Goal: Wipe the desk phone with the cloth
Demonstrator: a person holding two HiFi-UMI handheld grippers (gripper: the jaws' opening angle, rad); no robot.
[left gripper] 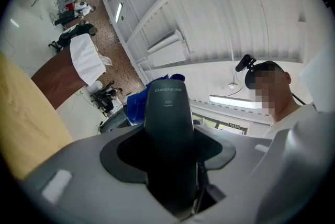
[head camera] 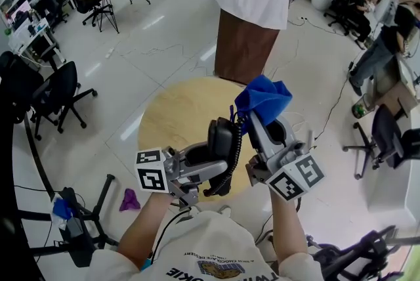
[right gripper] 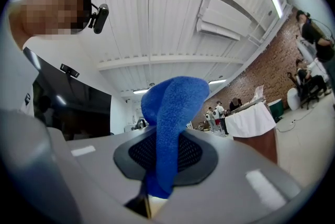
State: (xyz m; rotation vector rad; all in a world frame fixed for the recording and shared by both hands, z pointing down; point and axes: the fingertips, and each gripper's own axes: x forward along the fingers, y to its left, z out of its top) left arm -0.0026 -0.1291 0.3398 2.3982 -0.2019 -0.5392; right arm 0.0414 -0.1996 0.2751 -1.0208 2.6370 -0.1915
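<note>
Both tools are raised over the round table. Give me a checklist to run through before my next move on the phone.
1. Grip of left tool on handset: ok, the pads clamp its middle.
2. Grip of right tool on cloth: ok, a fold stands up past the pads.
3. Contact of cloth with handset: cannot tell; they sit close together.
4. Slack in coiled cord: cannot tell; its lower end is hidden.
5. Sight of phone base: not ok, no view shows it.
</note>
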